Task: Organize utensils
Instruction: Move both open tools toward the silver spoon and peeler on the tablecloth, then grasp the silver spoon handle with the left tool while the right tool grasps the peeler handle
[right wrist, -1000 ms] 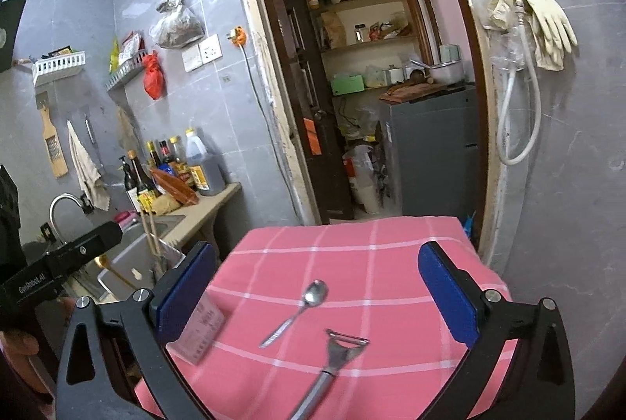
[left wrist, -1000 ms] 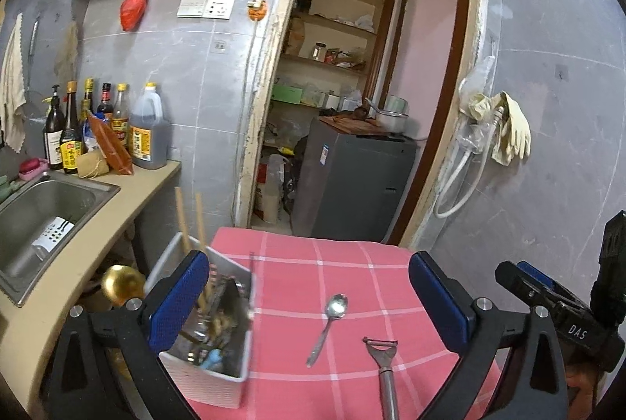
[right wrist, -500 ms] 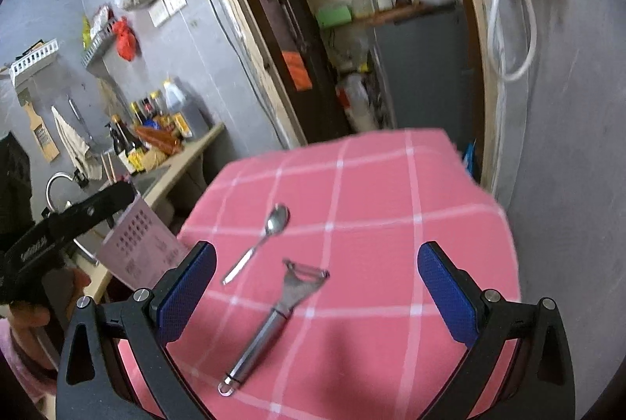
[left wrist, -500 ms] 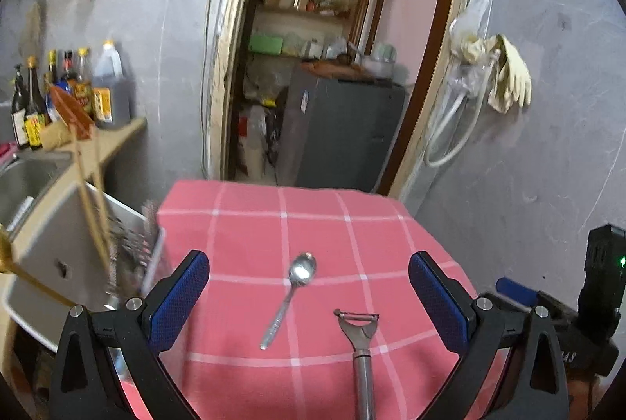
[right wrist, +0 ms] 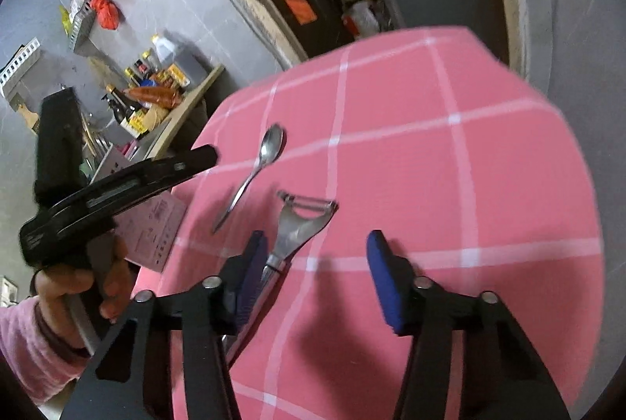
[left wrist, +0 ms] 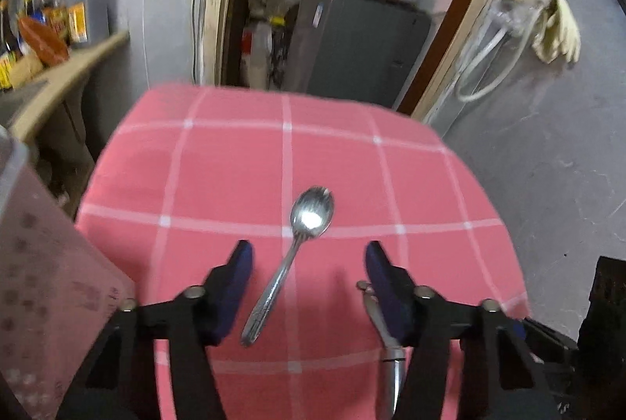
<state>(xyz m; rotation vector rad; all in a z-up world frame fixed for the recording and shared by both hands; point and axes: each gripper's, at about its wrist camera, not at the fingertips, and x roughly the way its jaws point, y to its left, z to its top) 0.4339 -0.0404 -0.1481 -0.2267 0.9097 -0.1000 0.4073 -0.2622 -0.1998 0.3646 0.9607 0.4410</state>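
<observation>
A steel spoon (left wrist: 297,251) lies on the pink checked tablecloth (left wrist: 234,165), bowl pointing away. My left gripper (left wrist: 309,255) is open, its blue pads either side of the spoon's handle, just above the cloth. A steel peeler (right wrist: 297,228) lies to the right of the spoon (right wrist: 258,165); in the left wrist view its handle (left wrist: 387,353) shows by the right pad. My right gripper (right wrist: 317,255) is open and low over the cloth, its left pad over the peeler's handle. The white utensil holder (left wrist: 43,287) stands at the table's left edge.
A counter with sauce bottles (left wrist: 58,17) and a sink is to the left of the table. A doorway with a grey cabinet (left wrist: 360,48) is beyond the far edge. The left gripper's body and the hand on it (right wrist: 90,224) show in the right wrist view.
Both grippers have dropped towards the cloth and moved forward. The left one now straddles the spoon's handle, the right one is over the peeler. The holder slid out to the left of view.
</observation>
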